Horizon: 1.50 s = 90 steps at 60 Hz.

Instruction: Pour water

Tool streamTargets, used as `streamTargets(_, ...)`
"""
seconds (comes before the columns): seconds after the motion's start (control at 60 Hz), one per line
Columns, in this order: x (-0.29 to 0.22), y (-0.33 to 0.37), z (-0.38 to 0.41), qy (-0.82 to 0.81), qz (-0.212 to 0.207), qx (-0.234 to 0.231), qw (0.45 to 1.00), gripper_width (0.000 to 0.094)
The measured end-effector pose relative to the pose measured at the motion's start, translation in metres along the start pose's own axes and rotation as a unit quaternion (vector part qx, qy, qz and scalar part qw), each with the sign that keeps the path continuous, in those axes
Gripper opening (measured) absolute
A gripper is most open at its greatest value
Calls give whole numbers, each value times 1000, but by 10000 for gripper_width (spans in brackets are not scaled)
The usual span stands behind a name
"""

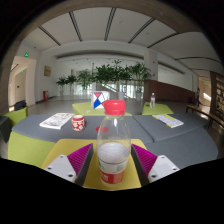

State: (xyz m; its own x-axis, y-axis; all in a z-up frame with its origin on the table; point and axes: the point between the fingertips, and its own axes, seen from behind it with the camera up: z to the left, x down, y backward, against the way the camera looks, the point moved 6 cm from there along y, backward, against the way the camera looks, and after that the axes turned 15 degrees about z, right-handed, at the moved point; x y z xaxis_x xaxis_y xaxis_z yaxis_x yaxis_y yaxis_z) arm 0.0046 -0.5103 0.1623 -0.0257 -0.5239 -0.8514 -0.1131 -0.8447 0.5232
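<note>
Clear plastic bottle [113, 148], red-capped and upright, sits clamped in the gripper [113, 160] over the tabletop's [30, 145] near edge, seemingly readied for pouring.

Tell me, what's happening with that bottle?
A person's hand-held gripper has its two fingers either side of a clear bottle with a red cap. The bottle stands on a yellow-green table. I cannot tell if the fingers press on it. Beyond it, on a grey table, sits a red and white cup. No water is being poured.
</note>
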Motion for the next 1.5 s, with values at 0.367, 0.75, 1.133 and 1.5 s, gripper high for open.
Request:
streamTargets(0.367, -4, -11, -2, 8, -16, 6, 1000, 335)
streamTargets(0.75, -127, -8, -36, 97, -102, 142, 980, 331)
streamTargets(1.133, -336, -118, 49, 473, -232, 357, 771, 330)
streamTargets(1.5, -293, -301, 160, 786, -217, 382, 435, 329)
